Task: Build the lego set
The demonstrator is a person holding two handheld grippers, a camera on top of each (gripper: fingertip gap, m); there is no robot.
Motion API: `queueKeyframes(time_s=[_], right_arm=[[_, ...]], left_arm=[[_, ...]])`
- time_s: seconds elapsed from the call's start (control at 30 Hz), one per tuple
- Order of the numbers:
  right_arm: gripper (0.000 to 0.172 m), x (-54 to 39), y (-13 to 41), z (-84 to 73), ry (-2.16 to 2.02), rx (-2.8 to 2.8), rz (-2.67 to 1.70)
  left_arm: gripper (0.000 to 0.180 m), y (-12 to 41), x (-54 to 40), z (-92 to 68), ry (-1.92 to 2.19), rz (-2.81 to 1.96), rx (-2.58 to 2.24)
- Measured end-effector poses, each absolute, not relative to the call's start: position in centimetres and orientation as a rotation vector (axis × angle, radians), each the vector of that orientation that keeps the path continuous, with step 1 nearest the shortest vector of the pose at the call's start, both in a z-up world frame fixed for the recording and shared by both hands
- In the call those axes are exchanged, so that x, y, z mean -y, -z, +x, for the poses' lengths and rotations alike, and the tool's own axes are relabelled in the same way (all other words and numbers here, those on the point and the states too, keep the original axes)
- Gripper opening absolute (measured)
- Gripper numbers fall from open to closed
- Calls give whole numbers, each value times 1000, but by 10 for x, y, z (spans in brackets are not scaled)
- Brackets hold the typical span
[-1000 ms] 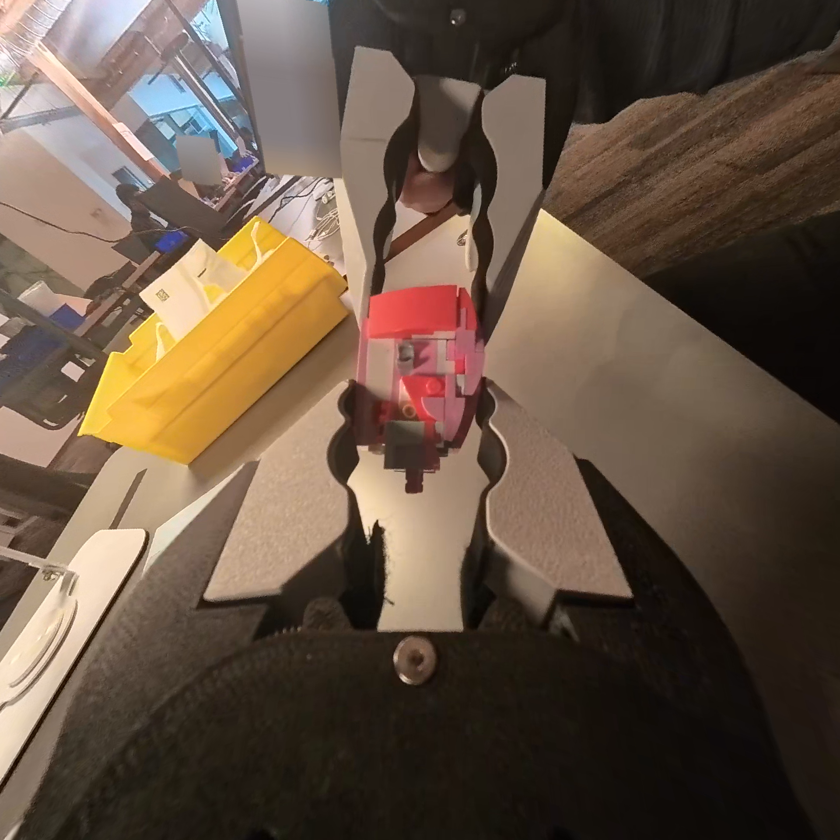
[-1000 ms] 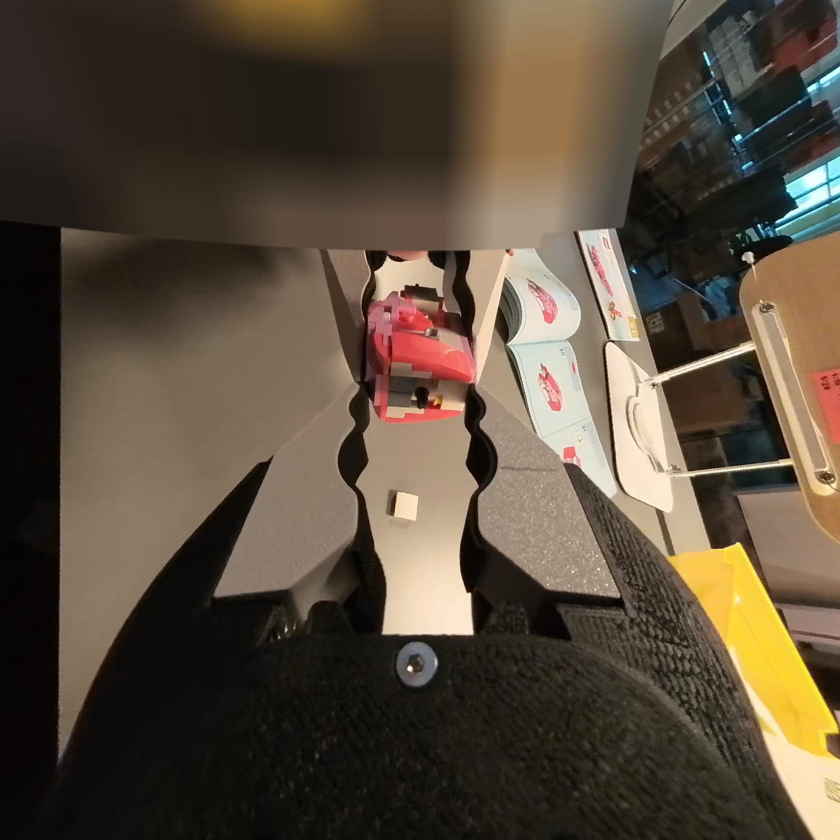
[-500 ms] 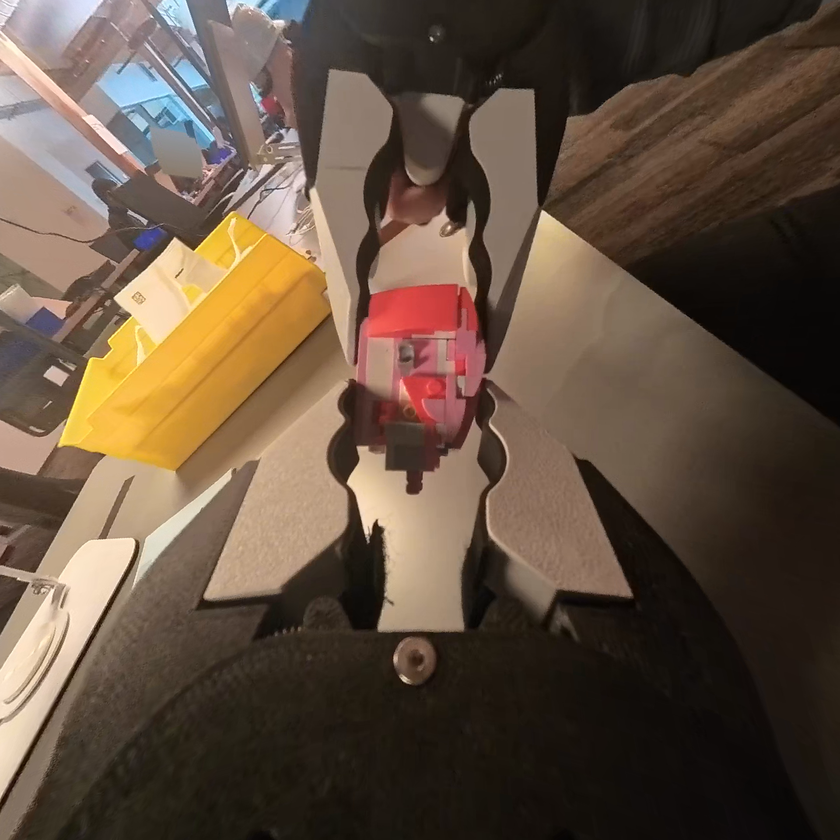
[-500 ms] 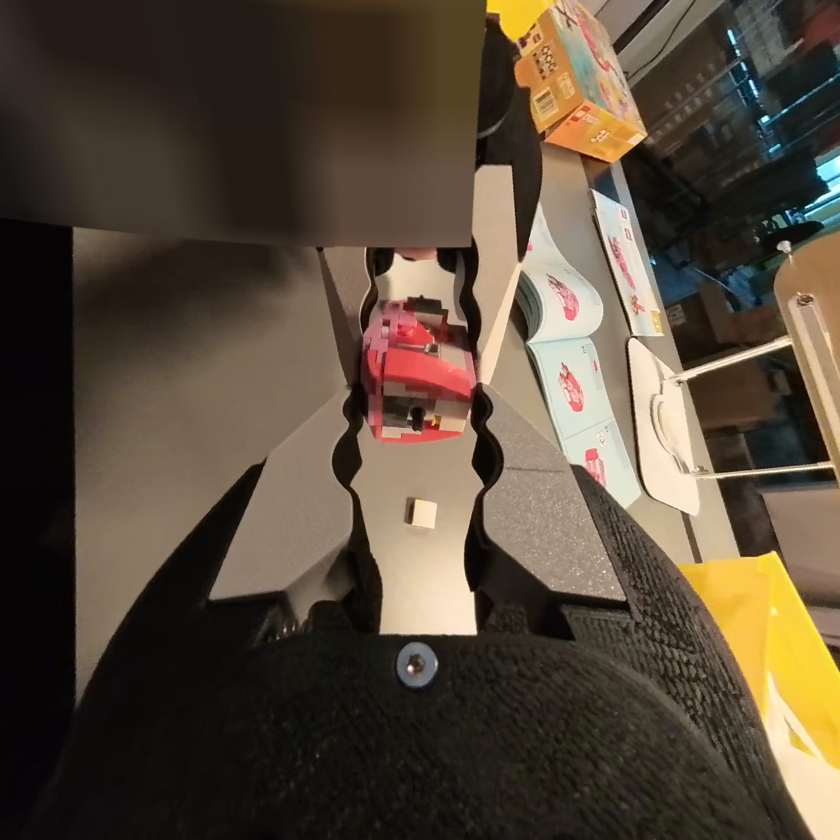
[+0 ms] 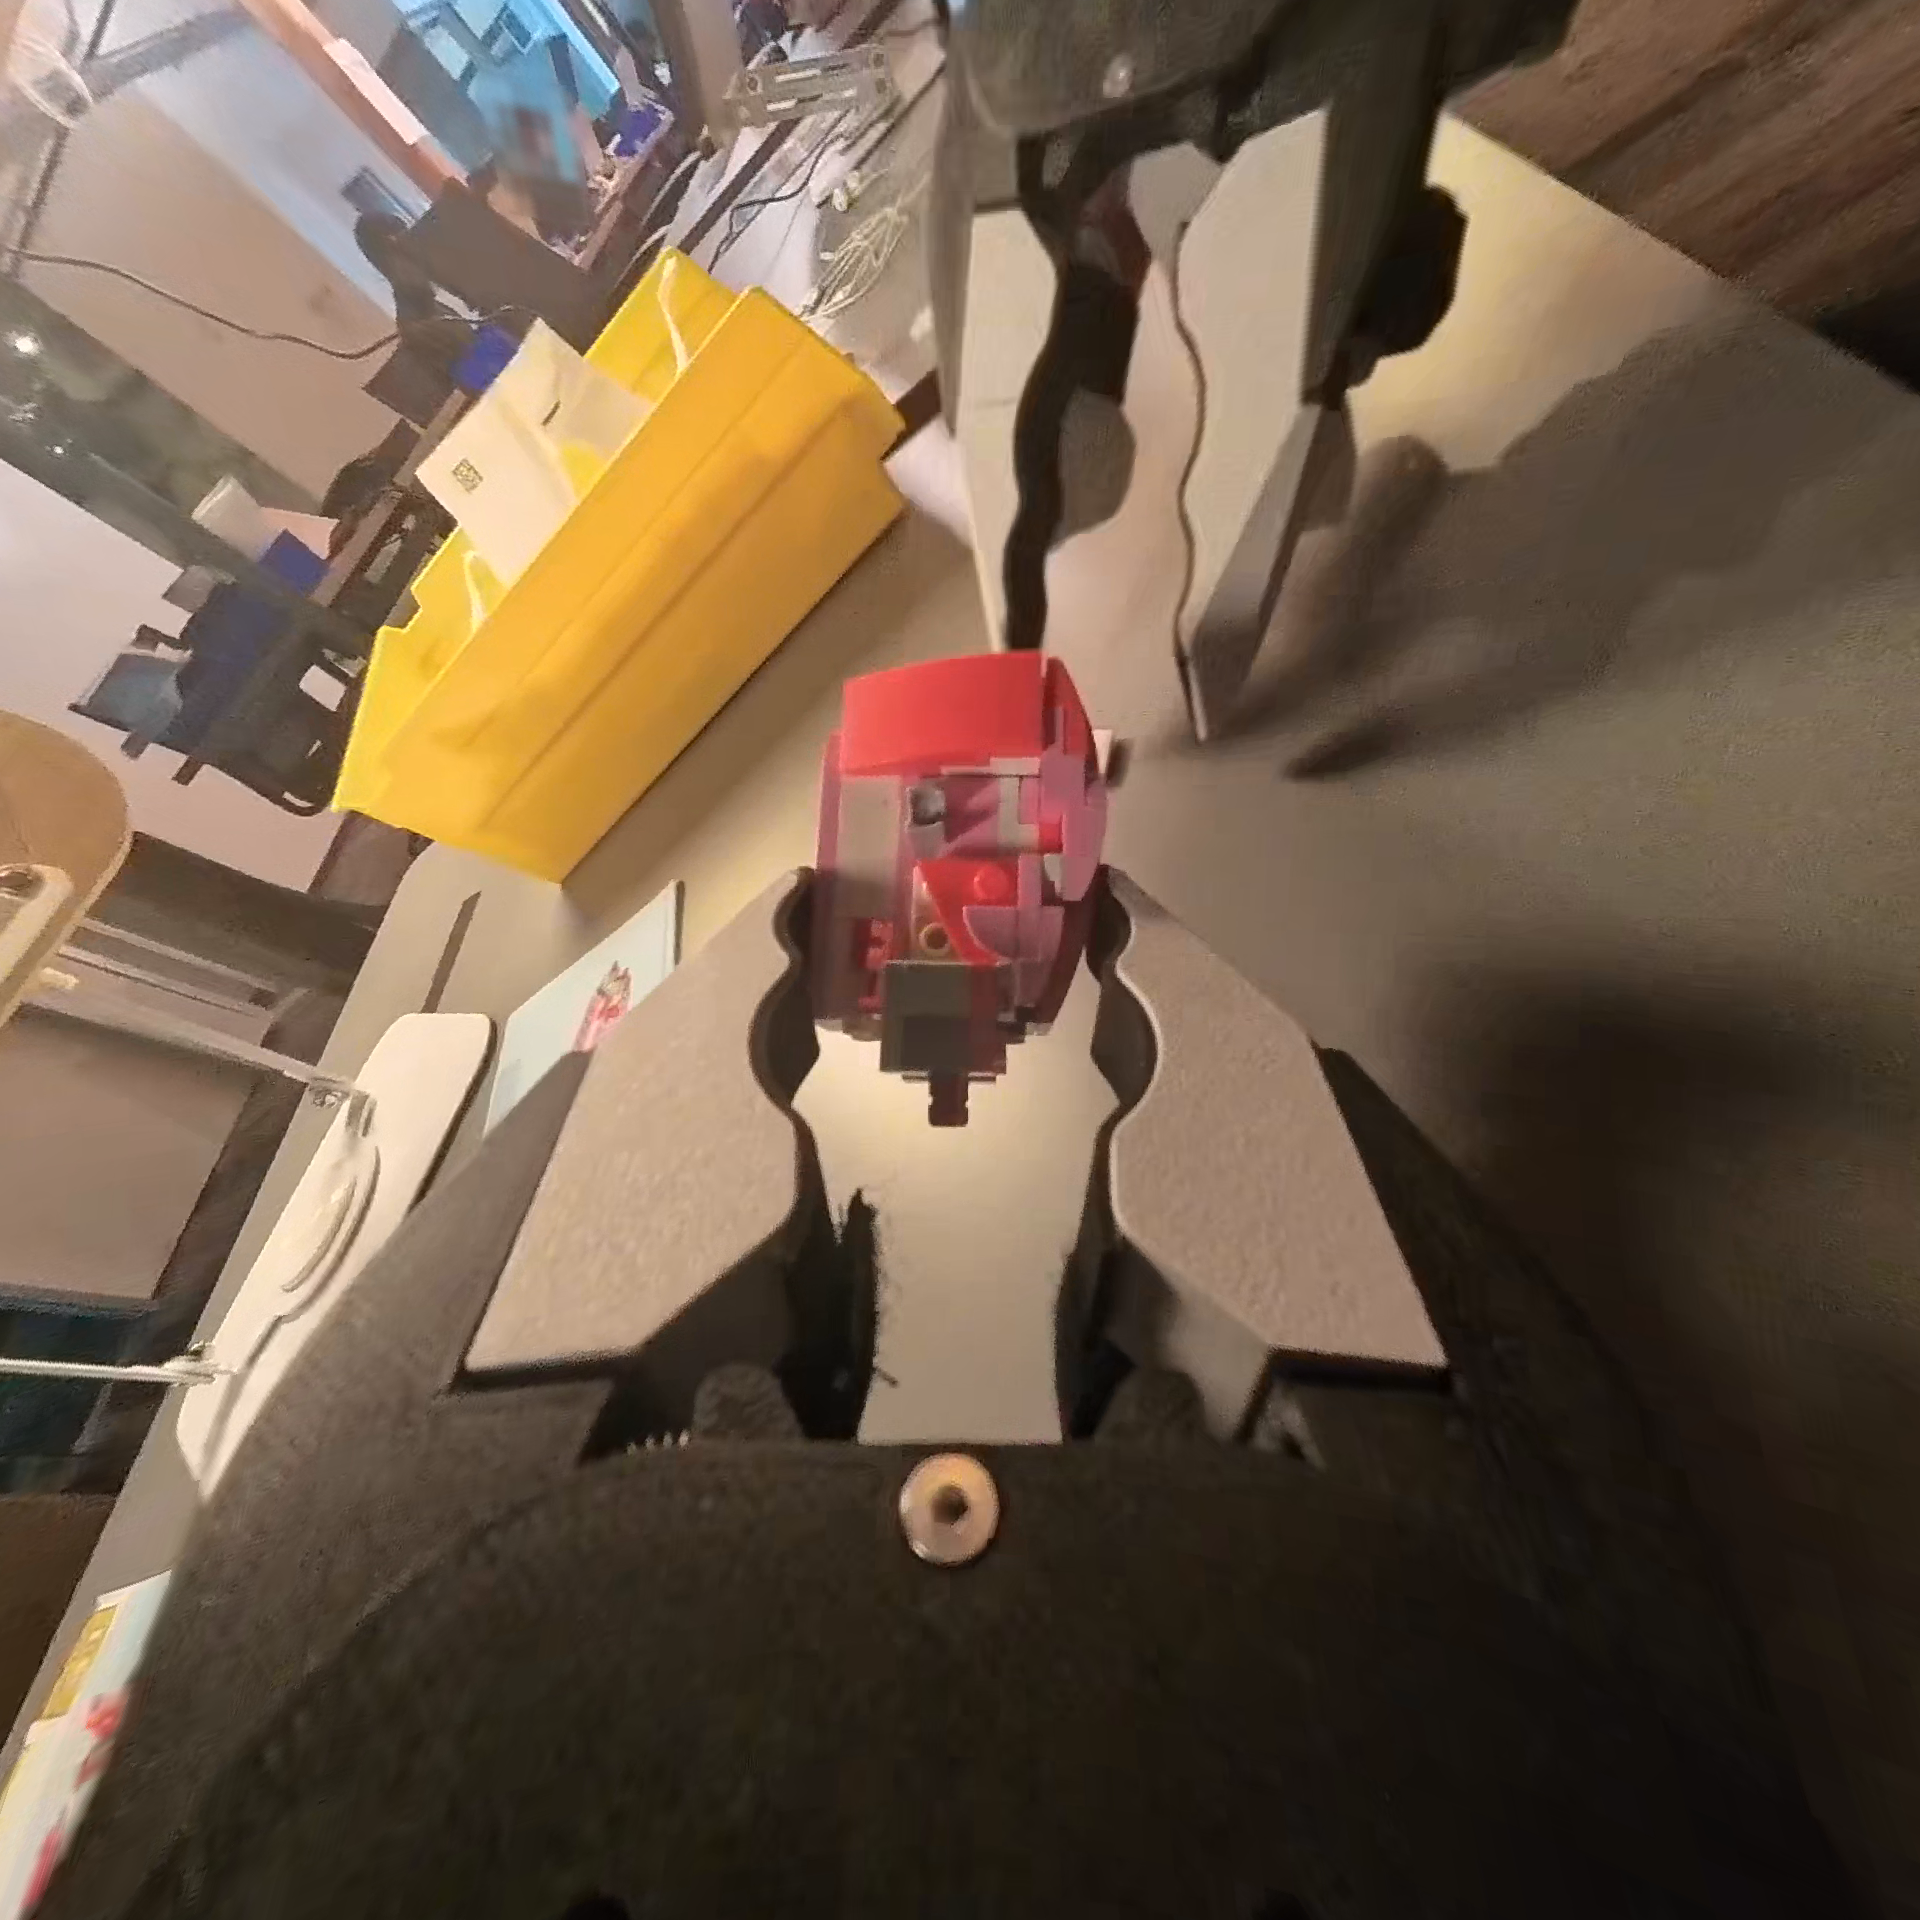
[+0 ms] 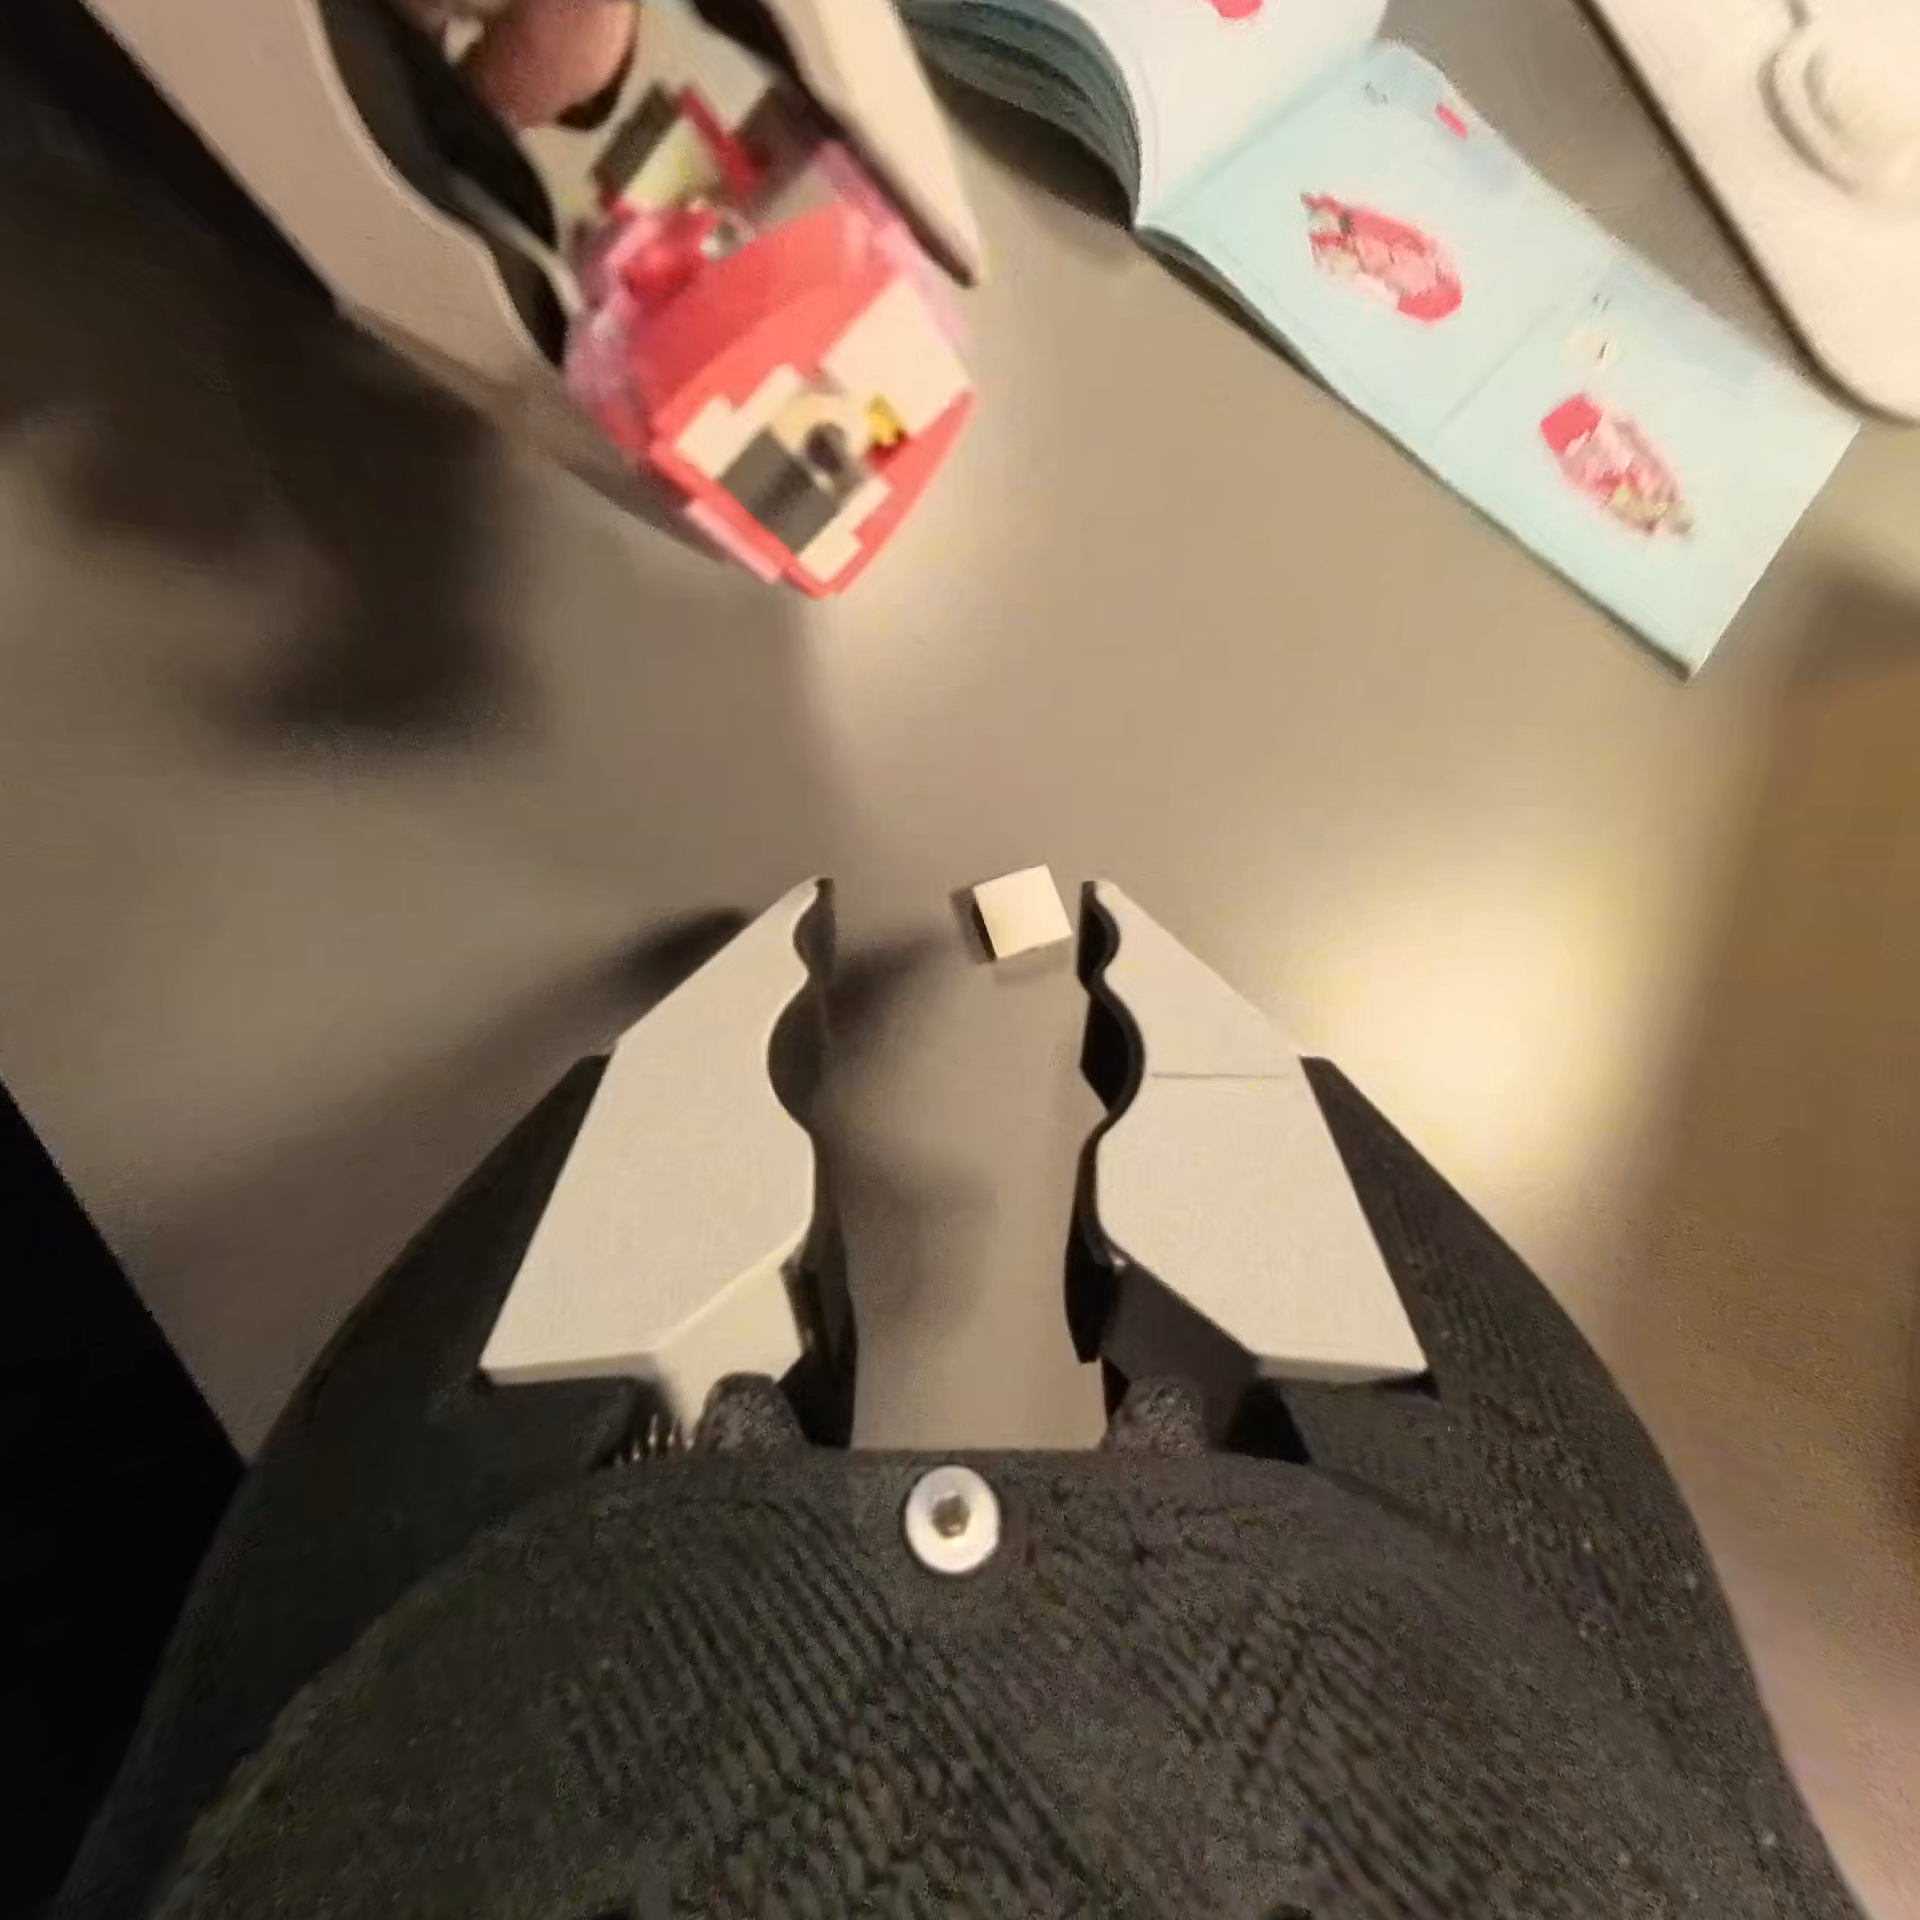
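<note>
Your left gripper [image 5: 951,935] pinches the red-pink brick model [image 5: 961,862], frame centre; right gripper [image 6: 956,925] is spread, small white brick [image 6: 1021,912] lying loose btw its tips, not gripped.

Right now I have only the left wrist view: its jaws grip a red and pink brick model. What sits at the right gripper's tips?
Observer: A small white brick lies on the table between the right gripper's open jaws, nearer one fingertip, not gripped.
Operator: Anything beyond the model on that side?
Observer: An open light-blue instruction booklet lies flat.
Operator: Is the model on the table?
Observer: No, the brick model hangs above it in the left gripper.
</note>
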State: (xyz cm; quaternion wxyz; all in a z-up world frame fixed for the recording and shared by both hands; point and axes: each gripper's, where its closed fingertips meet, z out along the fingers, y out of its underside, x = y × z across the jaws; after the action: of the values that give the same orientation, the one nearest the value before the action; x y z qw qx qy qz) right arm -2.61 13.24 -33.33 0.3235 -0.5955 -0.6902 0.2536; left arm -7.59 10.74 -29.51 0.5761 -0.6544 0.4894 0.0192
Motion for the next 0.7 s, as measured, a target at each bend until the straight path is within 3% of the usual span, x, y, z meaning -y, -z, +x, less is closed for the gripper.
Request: queueKeyframes(time_s=[0.07,0.27,0.5,0.7], right_arm=[[31,-136,335,-25,-724,1768,-1639],[13,-143,349,-20,-719,1735,-1773],[20,-142,348,-32,-771,1680,-1772],[15,-144,349,-39,-747,1660,-1756]], left_arm=[[51,298,-107,-75,-70,-1535,-1169],[51,307,-107,-72,-100,-1549,-1216],[51,308,-107,-73,-100,-1557,-1217],[52,310,-107,-73,-103,-1561,-1225]])
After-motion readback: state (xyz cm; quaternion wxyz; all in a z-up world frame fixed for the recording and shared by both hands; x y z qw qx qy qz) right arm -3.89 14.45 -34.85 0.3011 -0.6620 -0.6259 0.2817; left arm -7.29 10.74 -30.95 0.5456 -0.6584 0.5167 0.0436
